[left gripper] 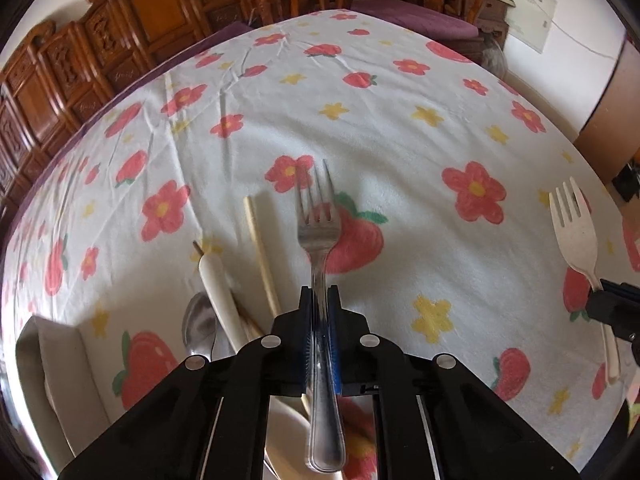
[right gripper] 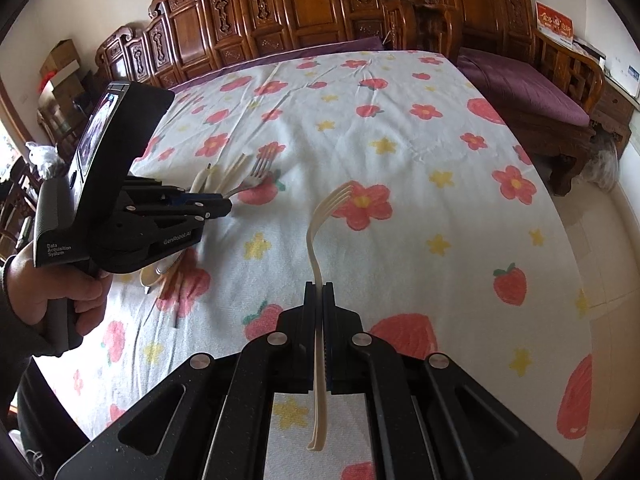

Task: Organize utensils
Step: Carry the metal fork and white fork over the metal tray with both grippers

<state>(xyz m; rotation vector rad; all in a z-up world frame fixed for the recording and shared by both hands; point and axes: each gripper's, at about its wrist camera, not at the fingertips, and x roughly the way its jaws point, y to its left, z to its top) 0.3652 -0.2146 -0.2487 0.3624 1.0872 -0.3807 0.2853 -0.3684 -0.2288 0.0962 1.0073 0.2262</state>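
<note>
Carved wooden screens (right gripper: 320, 12) and a purple-cushioned wooden bench (right gripper: 532, 92) stand behind a counter covered with a white cloth (left gripper: 380, 120) printed with red flowers, yellow stars and strawberries.

Two forks are held up above the cloth, one in each gripper. The left gripper (left gripper: 320, 292) has its fingers closed tight on the handle of one metal fork (left gripper: 318, 232), tines pointing away from the camera. The right gripper (right gripper: 319, 286) has its fingers pinched on the handle of one cream plastic fork (right gripper: 316, 248), seen edge-on, its tines curving up and to the right. In the left wrist view that same plastic fork (left gripper: 574, 228) shows at the far right edge.

Under and just left of the left gripper lies a small heap of utensils: one metal spoon (left gripper: 198, 324), one white-handled utensil (left gripper: 220, 292) with a dark tip, and a pale wooden stick (left gripper: 262, 256), perhaps a chopstick; how many sticks lie there cannot be told. Part of a pale dish (left gripper: 286, 436) shows beneath the left gripper. A white box-like thing (left gripper: 56, 364) sits at the counter's near left edge.

The person's left hand (right gripper: 60, 292) grips the left gripper's handle.
</note>
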